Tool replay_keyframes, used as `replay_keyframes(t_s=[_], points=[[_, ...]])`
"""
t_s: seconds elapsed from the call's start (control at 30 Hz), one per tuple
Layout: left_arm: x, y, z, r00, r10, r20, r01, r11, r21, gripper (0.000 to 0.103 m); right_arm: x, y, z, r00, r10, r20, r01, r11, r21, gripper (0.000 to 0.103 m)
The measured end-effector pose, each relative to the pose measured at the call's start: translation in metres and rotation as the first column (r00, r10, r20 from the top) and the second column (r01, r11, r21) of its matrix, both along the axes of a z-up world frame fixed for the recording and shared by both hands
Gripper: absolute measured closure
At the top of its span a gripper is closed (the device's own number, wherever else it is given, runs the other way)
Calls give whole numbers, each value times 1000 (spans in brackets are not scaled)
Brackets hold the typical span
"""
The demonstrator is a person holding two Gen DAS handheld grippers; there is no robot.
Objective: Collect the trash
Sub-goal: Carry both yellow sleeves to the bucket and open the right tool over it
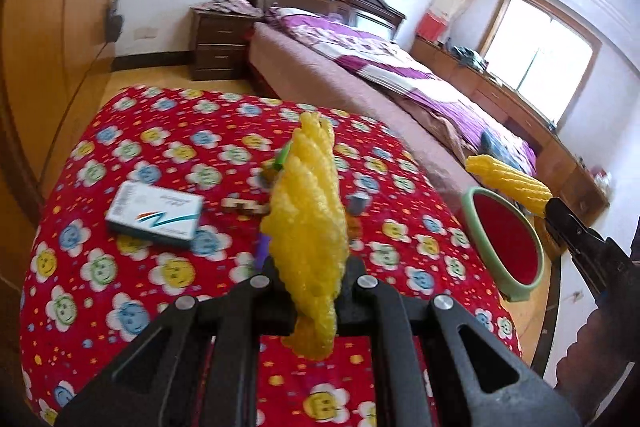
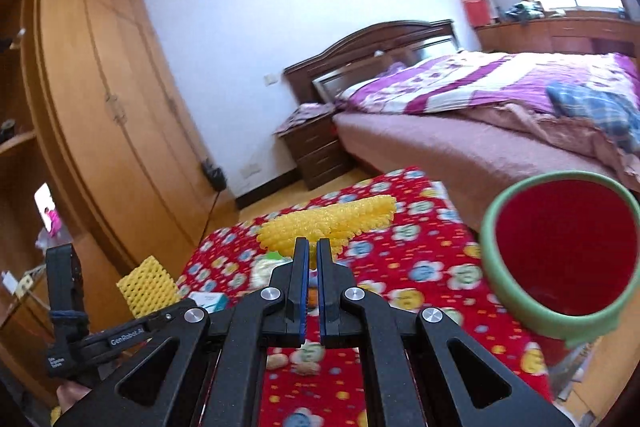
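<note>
Left gripper [image 1: 310,267] jaws clamp 1 yellow foam net [image 1: 308,223], held upright above the counter [image 1: 120,287]. Right gripper [image 2: 313,247] jaws pinch a 2nd foam net [image 2: 328,221]. 1 red bin [image 2: 566,247] with green rim sits at the counter's right edge. 1 white box [image 1: 154,213] lies flat on the floral cloth; small items behind the left net are blurred and partly hidden.

The foam nets [image 1: 306,211] [image 2: 332,223] are bright yellow with a ribbed mesh texture, each pinched in black grippers [image 1: 310,279] [image 2: 313,259] whose right pads are edged blue. The cloth [image 1: 120,267] is red, dotted with smiling flowers in blue, yellow and green. The bin [image 2: 516,291] is pale green outside, deep red inside; the box [image 1: 154,214] is white and teal with a red stripe.
</note>
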State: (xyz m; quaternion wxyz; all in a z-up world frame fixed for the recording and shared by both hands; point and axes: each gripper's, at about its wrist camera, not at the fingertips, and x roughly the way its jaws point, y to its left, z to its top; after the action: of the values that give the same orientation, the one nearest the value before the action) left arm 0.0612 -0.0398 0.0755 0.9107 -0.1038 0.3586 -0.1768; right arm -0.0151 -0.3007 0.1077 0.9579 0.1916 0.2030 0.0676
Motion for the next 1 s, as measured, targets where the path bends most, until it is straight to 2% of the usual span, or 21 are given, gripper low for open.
replay_keyframes(t_s=[0.23,0.5,0.77,1.0], points=[[6,-58,9,992,-123,1,123,991,49,92,-27,-49,-6,990,-138,9,138,990,22,99],[13,-130,9,967,-254,-5,254,963,92,92,-40,-106,-25,960,-278,-35,280,957,80,99],[22,-189,1,930,-366,-29,367,923,120,92,-44,-141,-54,933,-342,-107,355,925,134,98],[28,-227,-4,904,-426,-41,427,896,117,92,-42,-165,-71,914,-374,-160,398,904,158,96]])
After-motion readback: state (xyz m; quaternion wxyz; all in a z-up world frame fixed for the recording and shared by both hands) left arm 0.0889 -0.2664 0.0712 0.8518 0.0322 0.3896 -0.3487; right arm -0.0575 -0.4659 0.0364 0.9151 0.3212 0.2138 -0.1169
